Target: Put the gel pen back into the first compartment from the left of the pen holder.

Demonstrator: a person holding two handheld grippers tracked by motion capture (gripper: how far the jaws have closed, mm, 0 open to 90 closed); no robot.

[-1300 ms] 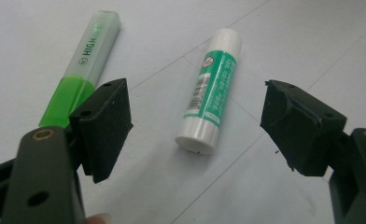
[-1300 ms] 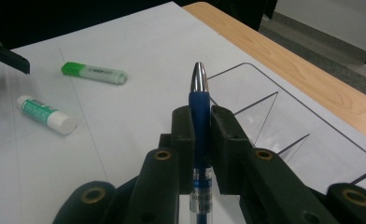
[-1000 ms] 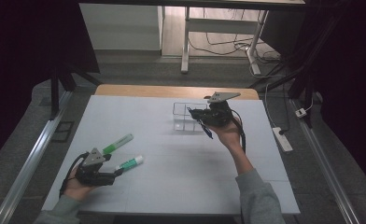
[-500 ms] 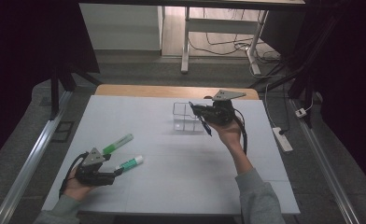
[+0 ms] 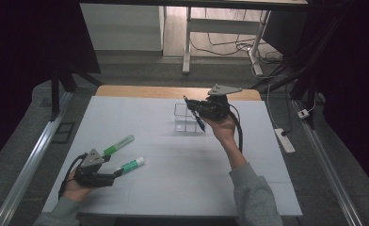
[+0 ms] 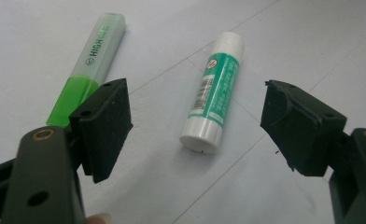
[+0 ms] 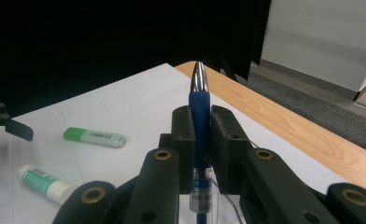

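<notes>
surface: white table [image 5: 173, 188] with a wooden strip along its far edge | near left: green highlighter [image 5: 118, 144] and green-and-white glue stick [image 5: 132, 164], side by side, apart | far middle: clear compartmented box [image 5: 185, 119], upright

Blue pen [image 7: 199, 126]: slim blue barrel with a bright silver tip and a clear section bearing a printed label lower down. Held clamped between the two black jaws of the right gripper [image 7: 200, 140], barrel running along the jaws, silver tip standing out past them. In the high view the pen [image 5: 195, 114] sits raised off the white table, slanted, right above the clear compartmented box [image 5: 185, 118] at the table's far middle.
</notes>
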